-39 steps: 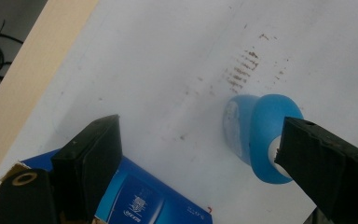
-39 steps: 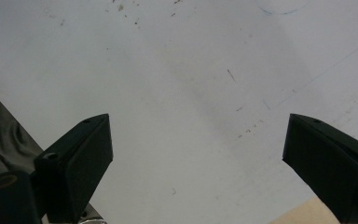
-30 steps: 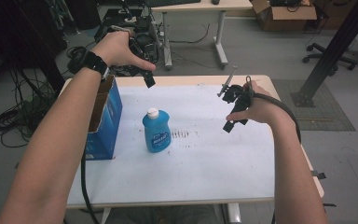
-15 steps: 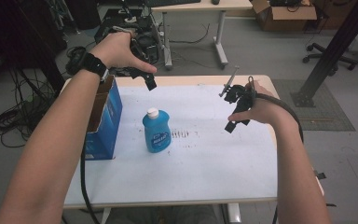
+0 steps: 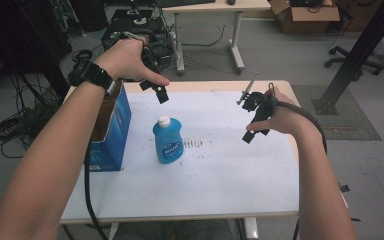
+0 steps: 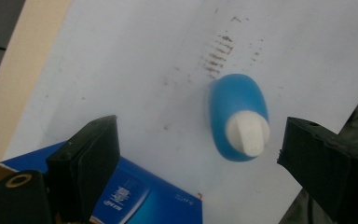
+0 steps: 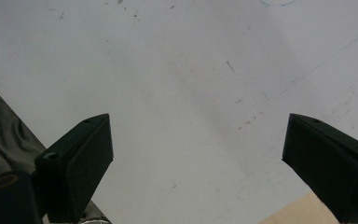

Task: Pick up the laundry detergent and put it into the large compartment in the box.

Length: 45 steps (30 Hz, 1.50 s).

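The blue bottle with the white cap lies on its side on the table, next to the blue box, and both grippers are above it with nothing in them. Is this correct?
Not quite: the blue bottle stands upright, white cap on top, as the high view shows. The rest holds: it is on the table next to the blue box, and the left gripper and right gripper are above the table with nothing between their jaws.

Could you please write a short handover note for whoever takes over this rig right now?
Left claw: open, jaws just widened, nothing between them, held above the blue bottle.
Right claw: open, empty, over bare white table.
Things: the bottle stands upright, white cap on, beside the open blue box at the table's left edge.
Done: nothing grasped yet.
Left: probably lower the left claw onto the bottle and grip it.
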Each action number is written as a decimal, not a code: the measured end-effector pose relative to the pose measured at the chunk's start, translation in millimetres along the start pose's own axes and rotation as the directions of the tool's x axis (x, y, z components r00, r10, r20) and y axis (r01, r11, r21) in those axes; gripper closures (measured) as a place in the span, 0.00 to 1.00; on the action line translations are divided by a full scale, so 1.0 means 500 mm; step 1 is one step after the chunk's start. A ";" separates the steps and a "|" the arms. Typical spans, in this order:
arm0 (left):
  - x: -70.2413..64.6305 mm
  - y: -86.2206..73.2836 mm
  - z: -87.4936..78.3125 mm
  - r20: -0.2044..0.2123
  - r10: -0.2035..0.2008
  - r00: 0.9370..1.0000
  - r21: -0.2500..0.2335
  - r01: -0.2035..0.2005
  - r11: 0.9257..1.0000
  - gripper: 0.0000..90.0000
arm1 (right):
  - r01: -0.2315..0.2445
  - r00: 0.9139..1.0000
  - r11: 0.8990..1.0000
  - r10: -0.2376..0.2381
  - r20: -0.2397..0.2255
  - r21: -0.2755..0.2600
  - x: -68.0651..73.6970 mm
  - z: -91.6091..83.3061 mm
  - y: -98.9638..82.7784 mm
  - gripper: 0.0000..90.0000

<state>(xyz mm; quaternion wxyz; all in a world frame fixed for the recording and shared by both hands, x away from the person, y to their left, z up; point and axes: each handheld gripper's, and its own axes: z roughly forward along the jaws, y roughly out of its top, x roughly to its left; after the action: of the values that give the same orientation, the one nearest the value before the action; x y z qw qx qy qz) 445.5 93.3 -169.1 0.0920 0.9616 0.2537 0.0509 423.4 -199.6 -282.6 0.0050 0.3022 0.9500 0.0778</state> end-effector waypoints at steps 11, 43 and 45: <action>-0.018 -0.009 0.025 0.001 0.004 1.000 0.025 -0.004 1.000 0.13 | -0.001 1.000 1.000 0.001 -0.001 0.002 0.001 0.003 0.001 0.09; -0.069 -0.005 0.136 0.023 0.017 1.000 0.097 -0.019 0.995 0.13 | 0.003 1.000 1.000 -0.003 -0.012 -0.001 0.007 0.017 -0.005 0.09; -0.070 -0.006 0.143 0.027 0.016 1.000 0.098 -0.019 0.995 0.13 | 0.000 1.000 1.000 0.000 -0.012 -0.001 0.007 0.017 -0.006 0.09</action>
<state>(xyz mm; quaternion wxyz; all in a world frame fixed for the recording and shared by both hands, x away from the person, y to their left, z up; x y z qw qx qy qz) 423.9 67.8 -241.6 0.0472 0.9677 0.2463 0.0267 419.0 -198.8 -291.5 -0.0005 0.3017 0.9501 0.0798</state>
